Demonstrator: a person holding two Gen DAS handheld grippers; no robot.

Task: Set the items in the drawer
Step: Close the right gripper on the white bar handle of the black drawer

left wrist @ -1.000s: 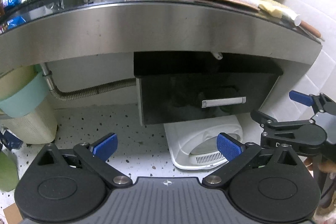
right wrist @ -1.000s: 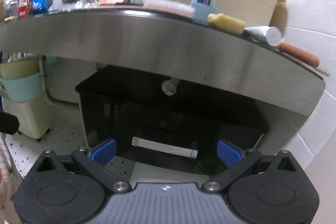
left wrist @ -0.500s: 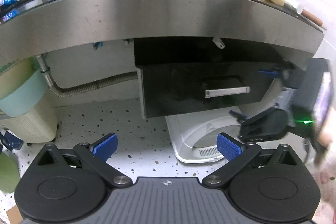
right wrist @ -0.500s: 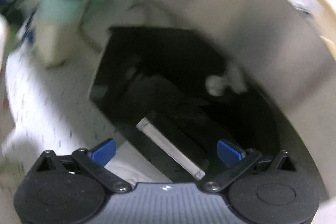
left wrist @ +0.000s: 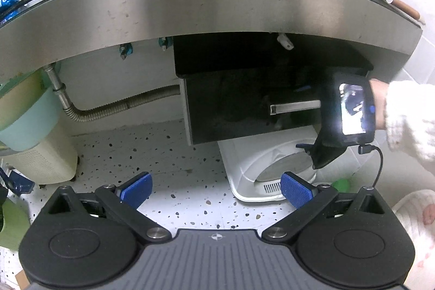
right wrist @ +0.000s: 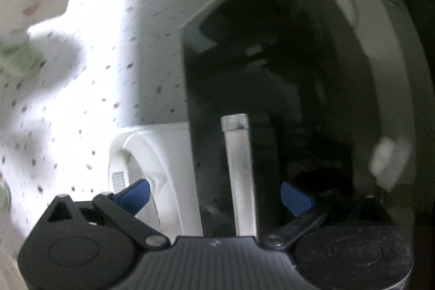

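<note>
From the left wrist camera, the left gripper [left wrist: 214, 189] hangs with its blue pads spread wide and nothing between them, above a speckled floor [left wrist: 152, 148]. Ahead of it and to the right, under a steel counter edge [left wrist: 206, 7], sits the black drawer [left wrist: 244, 105] with its silver handle [left wrist: 295, 107] across the front. The right gripper [left wrist: 303, 117], seen from behind with its lit screen [left wrist: 353, 110], is turned on its side right at the handle's right end. A white appliance [left wrist: 261, 167] sits on the floor below the drawer.

From the right wrist camera, rolled sideways and blurred, the right gripper [right wrist: 214, 197] has its pads apart, and the handle [right wrist: 239, 173] runs straight forward between them, touching neither. The drawer front [right wrist: 272, 72] fills the space ahead, and the speckled floor [right wrist: 95, 72] lies to the left.
</note>
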